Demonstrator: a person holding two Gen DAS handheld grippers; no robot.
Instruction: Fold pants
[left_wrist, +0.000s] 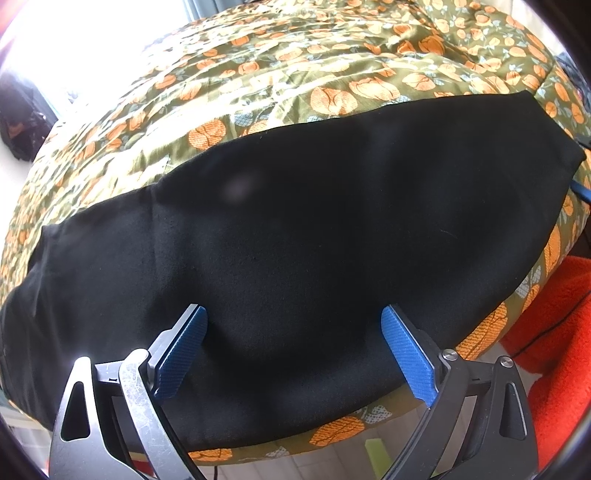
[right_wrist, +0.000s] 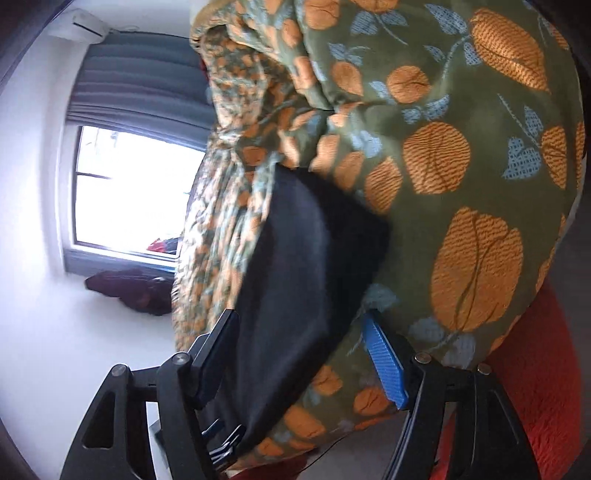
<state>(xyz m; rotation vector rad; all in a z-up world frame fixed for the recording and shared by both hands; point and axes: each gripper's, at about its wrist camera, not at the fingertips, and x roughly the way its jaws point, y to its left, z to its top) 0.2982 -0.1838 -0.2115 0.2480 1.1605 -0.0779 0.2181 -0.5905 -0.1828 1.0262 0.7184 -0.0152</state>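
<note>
Black pants (left_wrist: 314, 229) laid flat as a long folded band across the bed (left_wrist: 295, 74), along its near edge, on a green spread with orange flowers. Left tool (left_wrist: 293, 325) spread wide above the near hem of the pants, pinching nothing. Right tool (right_wrist: 306, 332) likewise spread, one end of the pants (right_wrist: 306, 266) between its blue pads (right_wrist: 384, 358).
</note>
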